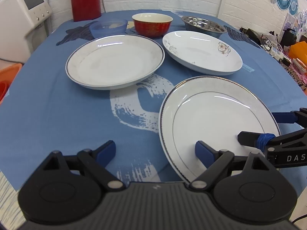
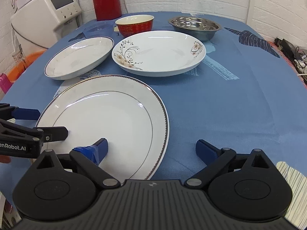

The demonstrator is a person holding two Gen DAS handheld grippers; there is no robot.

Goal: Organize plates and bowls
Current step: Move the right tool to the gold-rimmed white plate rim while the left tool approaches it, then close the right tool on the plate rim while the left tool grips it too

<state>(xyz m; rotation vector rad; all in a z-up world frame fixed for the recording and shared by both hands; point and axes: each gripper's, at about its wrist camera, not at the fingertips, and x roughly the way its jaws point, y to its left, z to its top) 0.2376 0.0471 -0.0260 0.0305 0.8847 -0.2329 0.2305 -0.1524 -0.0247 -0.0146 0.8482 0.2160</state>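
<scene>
both claws gape, left gripper [image 1: 155, 150] lettered "enrobot.ai", right gripper [image 2: 151, 149] "das", flanking the silver-rimmed plate [image 2: 107, 122].

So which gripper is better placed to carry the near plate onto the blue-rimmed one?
Probably the left. The left gripper and the right gripper are both open, straddling the rim of the near plate, but the blue-rimmed plate lies straight ahead of the left; the right would have to reach across.

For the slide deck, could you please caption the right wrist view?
Both open grippers, right gripper and left gripper, flank a gold-rimmed plate on a blue tablecloth.
</scene>
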